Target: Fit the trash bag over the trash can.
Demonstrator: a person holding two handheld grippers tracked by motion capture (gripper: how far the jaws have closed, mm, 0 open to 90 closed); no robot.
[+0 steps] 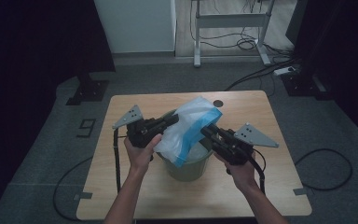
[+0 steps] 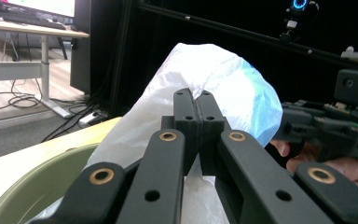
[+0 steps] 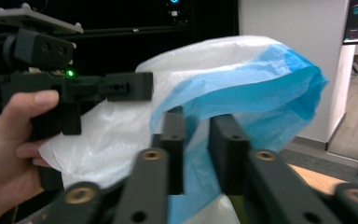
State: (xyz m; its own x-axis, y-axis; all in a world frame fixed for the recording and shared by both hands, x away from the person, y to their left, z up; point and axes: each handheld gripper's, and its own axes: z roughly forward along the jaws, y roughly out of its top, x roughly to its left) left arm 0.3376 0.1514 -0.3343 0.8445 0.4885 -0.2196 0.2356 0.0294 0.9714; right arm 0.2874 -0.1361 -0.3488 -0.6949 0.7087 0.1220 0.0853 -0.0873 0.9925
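Note:
A thin plastic bag [image 1: 191, 123], white with a blue rim, billows above an olive-green bin [image 1: 189, 170] that stands in the middle of the wooden table [image 1: 130, 105]. My left gripper [image 1: 173, 119] is shut on the bag's white side; in the left gripper view its jaws [image 2: 196, 100] meet with the film [image 2: 223, 79] pinched between them, above the bin's rim [image 2: 28, 186]. My right gripper [image 1: 206, 129] reaches the bag's blue edge from the right. In the right gripper view a gap stands between its jaws [image 3: 196, 126], with the blue film [image 3: 261, 84] in it.
The table's front edge lies close to the person's forearms. On the grey floor behind are a desk frame [image 1: 230, 21], a power strip [image 1: 284, 71] and loose cables [image 1: 324, 170]. A black stand base [image 1: 87, 91] sits at the far left. A white cabinet [image 1: 135, 25] stands at the back.

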